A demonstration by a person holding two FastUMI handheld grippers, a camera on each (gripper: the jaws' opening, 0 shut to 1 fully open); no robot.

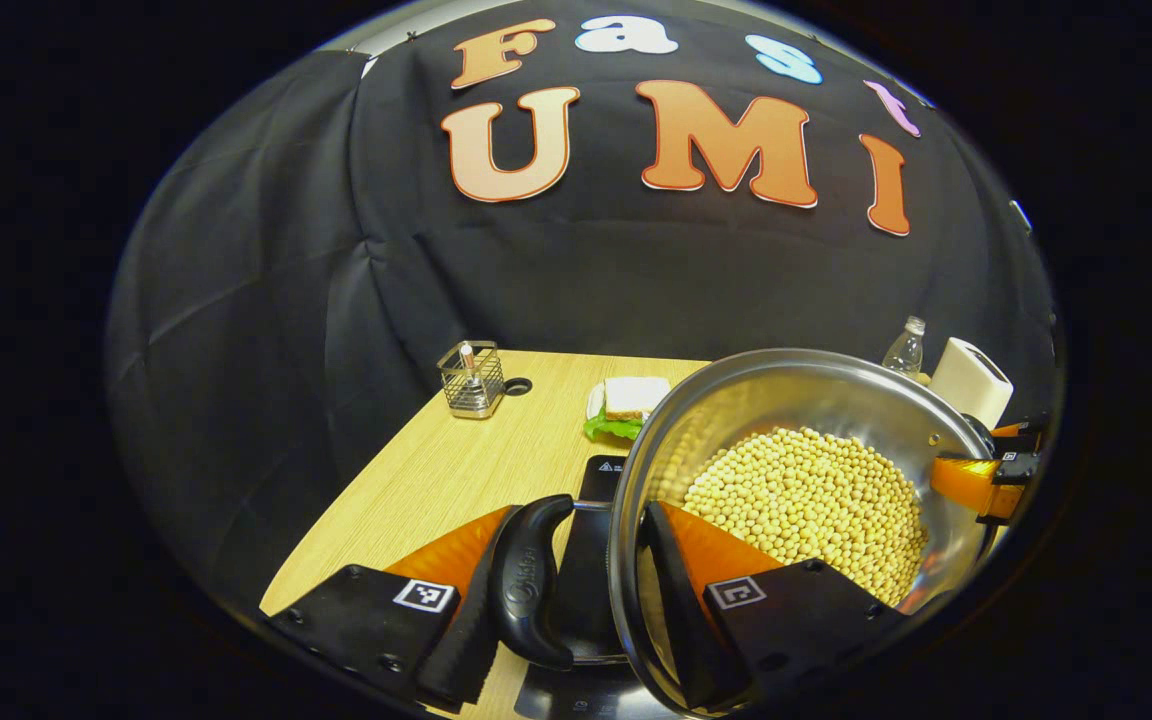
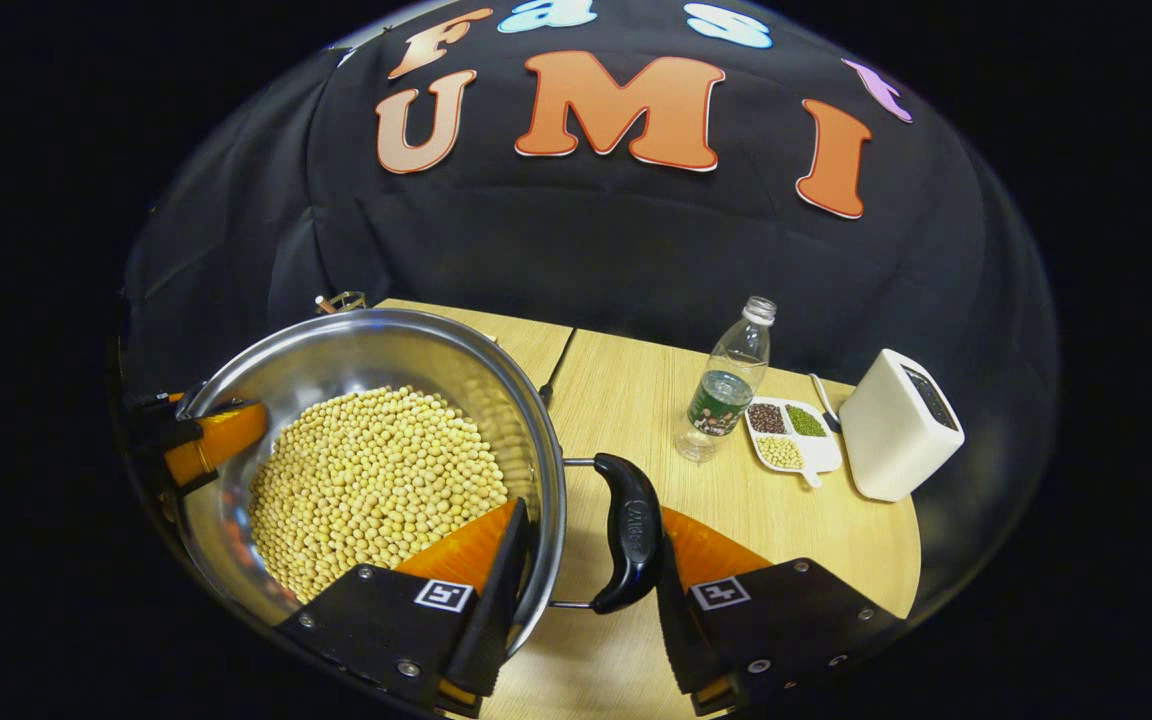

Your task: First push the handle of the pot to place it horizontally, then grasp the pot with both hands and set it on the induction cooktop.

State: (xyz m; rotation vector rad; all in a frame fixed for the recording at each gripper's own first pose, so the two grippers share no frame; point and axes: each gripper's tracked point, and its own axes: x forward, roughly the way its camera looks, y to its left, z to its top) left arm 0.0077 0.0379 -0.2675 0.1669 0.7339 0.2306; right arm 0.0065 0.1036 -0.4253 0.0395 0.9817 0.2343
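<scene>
Soybeans (image 1: 806, 505), pale yellow and heaped, fill the round stainless-steel pot (image 1: 786, 385), which sits between both tools. In the left gripper view, the left hand-held gripper (image 1: 576, 590) straddles the pot's near side: one finger lies outside the black curved side handle (image 1: 528, 580) at about 7 o'clock, the other reaches inside the rim over the beans, so handle and wall sit between them; the jaws are closed to that width and appear to press on both. Beneath the pot, at 6 o'clock, a dark glass induction cooktop (image 1: 604, 470) shows; whether the pot touches it I cannot tell. At 3 o'clock the other tool meets the pot's far rim.

In the right gripper view, the right hand-held gripper (image 2: 586, 575) grips the same way: one finger inside the pot wall (image 2: 536, 480), the other against the outside of a second black side handle (image 2: 631, 545), jaws narrowed around wall and handle.

On the light wooden worktop (image 2: 636, 400), toward 1 o'clock in this view, stand a clear plastic water bottle (image 2: 726, 385), a white divided dish of mixed beans (image 2: 791, 435) just beside it, and a white boxy appliance (image 2: 896, 425). In the left gripper view, a wire mesh holder (image 1: 471, 380) stands at 11 o'clock and a sandwich with green lettuce (image 1: 628, 405) near 12 o'clock.
</scene>
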